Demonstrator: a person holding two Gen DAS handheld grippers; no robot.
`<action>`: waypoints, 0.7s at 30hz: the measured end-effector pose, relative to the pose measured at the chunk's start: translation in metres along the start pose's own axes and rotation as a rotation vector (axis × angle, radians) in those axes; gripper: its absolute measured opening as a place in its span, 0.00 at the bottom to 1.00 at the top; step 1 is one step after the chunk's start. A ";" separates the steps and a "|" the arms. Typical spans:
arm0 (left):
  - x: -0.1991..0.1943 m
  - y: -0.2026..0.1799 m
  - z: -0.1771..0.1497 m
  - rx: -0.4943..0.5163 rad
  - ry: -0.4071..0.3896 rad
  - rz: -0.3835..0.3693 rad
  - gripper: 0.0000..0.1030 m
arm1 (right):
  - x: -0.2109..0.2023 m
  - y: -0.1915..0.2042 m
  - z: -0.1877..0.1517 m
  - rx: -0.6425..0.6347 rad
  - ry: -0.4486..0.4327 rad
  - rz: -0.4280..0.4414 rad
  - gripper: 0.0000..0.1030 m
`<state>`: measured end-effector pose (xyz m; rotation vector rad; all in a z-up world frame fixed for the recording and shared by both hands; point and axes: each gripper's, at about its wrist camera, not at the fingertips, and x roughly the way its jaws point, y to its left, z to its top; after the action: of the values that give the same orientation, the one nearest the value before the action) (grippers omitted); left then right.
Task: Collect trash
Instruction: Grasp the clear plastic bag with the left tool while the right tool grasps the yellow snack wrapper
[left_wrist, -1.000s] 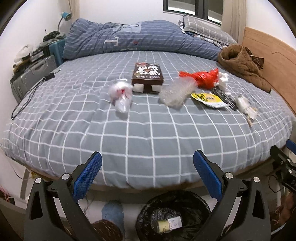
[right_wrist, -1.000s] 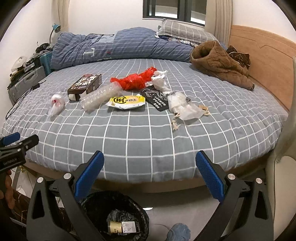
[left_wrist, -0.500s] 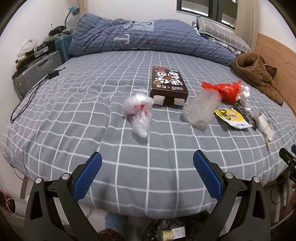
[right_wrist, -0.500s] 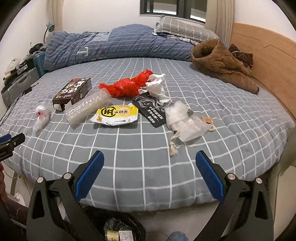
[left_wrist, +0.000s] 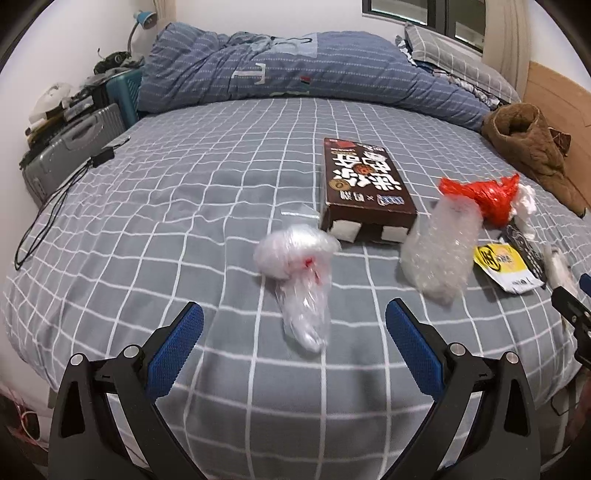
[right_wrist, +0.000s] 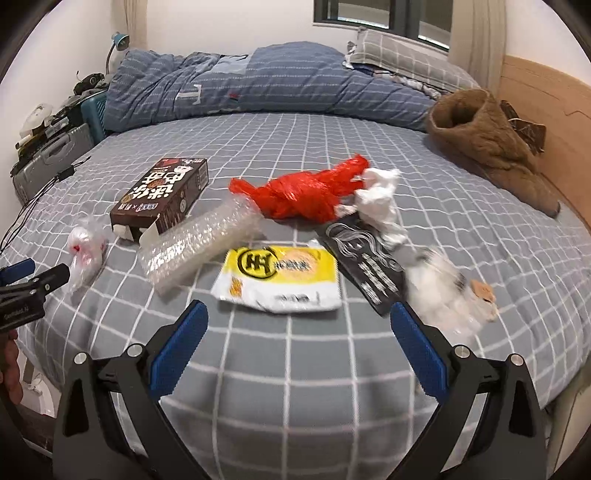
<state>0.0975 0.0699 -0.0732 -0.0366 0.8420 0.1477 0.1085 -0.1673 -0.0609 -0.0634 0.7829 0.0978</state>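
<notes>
Trash lies on the grey checked bed (left_wrist: 184, 206). A clear plastic bag (left_wrist: 299, 280) lies just ahead of my open, empty left gripper (left_wrist: 293, 325). Behind it are a brown snack box (left_wrist: 364, 184), a bubble-wrap roll (left_wrist: 441, 247), a red plastic bag (left_wrist: 487, 195) and a yellow wrapper (left_wrist: 504, 264). My right gripper (right_wrist: 299, 325) is open and empty, close to the yellow wrapper (right_wrist: 282, 277). Near it lie a black packet (right_wrist: 369, 258), white tissue (right_wrist: 380, 199), a clear crumpled bag (right_wrist: 448, 291), the red bag (right_wrist: 306, 192), the bubble wrap (right_wrist: 199, 240) and the box (right_wrist: 162, 195).
A folded blue duvet (left_wrist: 295, 74) and pillows fill the head of the bed. A brown coat (right_wrist: 487, 144) lies by the wooden headboard (right_wrist: 554, 122). A suitcase (left_wrist: 70, 147) and clutter stand at the left, with a black cable (left_wrist: 48, 214) on the bed edge.
Both grippers have moved forward and up over the bed, closer to the trash. The black bin on the floor has dropped out of both views. Both stay open.
</notes>
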 end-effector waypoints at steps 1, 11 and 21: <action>0.004 0.001 0.002 -0.005 0.006 -0.003 0.94 | 0.004 0.001 0.003 -0.002 0.003 0.001 0.93; 0.042 0.003 0.018 -0.017 0.061 -0.008 0.93 | 0.064 0.008 0.019 0.001 0.106 -0.006 0.87; 0.071 -0.001 0.024 -0.009 0.103 -0.002 0.86 | 0.099 0.012 0.022 0.039 0.182 0.052 0.80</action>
<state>0.1617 0.0787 -0.1100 -0.0540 0.9443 0.1491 0.1927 -0.1467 -0.1155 -0.0153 0.9680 0.1272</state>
